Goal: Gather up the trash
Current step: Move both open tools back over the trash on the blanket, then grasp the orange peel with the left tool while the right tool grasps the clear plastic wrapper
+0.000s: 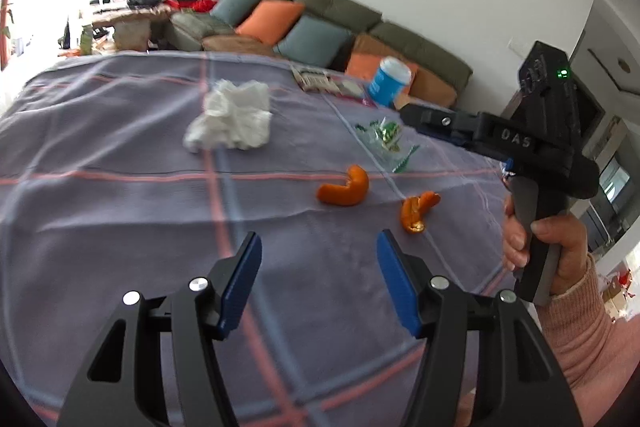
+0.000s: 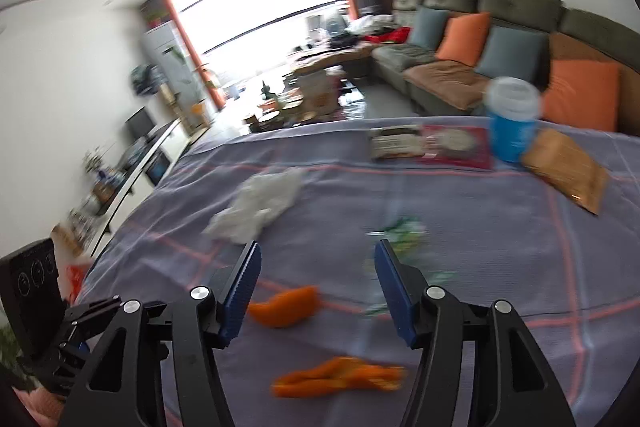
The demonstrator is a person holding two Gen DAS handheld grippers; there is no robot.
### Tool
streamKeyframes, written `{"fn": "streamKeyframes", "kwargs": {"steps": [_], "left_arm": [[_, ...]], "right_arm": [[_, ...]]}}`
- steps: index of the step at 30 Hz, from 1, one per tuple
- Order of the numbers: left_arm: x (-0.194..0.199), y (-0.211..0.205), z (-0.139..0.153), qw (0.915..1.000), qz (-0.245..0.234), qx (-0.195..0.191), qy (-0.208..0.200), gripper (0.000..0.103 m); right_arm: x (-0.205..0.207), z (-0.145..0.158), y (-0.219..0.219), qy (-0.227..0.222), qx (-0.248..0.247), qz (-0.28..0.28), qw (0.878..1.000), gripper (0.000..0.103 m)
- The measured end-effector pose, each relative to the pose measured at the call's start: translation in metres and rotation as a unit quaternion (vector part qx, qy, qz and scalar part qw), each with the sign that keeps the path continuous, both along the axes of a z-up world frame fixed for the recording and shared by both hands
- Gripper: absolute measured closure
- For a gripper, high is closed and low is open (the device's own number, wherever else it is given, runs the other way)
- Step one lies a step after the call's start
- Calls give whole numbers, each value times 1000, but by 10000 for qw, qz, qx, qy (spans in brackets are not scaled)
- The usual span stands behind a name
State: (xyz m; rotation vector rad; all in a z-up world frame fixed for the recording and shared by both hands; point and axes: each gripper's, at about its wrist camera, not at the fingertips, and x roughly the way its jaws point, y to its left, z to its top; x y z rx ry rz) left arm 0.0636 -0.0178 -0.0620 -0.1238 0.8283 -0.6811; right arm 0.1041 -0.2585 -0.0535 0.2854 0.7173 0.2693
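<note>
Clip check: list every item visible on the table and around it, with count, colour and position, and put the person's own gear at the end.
crumpled white tissue: one, white, far left of the trash on the tablecloth
curled orange peel pieces: two, orange, nearest the grippers; second piece to its right
clear plastic wrapper with green print: one, beyond the peels
blue cup with white lid: one, far edge, upright
flat red and white packet: one, left of the cup
brown paper bag: one, right of the cup
grey checked tablecloth: one, pink lines, covers the table
olive sofa with orange and grey cushions: one, behind the table
left hand-held gripper: black, blue pads, open, empty
right hand-held gripper: same, open, above the peels
</note>
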Motion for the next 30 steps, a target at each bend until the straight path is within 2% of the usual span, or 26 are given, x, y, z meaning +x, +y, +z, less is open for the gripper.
{"fn": "streamKeyframes", "kwargs": {"steps": [3,9,14,20,23,27,30], "left_arm": [[13,-20,-3,9998,-142,76,127,42],[36,-44,-11,9987,-148,168,457,43],[45,-53,-10,9984,-147,257,483,44],[53,-68,-12,9977,-117,530,398,62],[53,-70,-12,9978,-114,543,355,67],[51,-69,-12,9981,-123,546,256,73],[50,-67,-11,9984,-133,504,223,78]], "right_arm": [[5,-10,-20,147,45,-239,9996,42],[12,-25,-35,415,172,-302,9985,41],[17,-35,-40,573,377,-295,9972,41],[24,-41,-39,669,506,-212,9963,41],[24,-42,-39,699,540,-158,9960,49],[24,-44,-41,725,628,-126,9953,67],[23,-45,-42,724,707,-87,9948,77]]}}
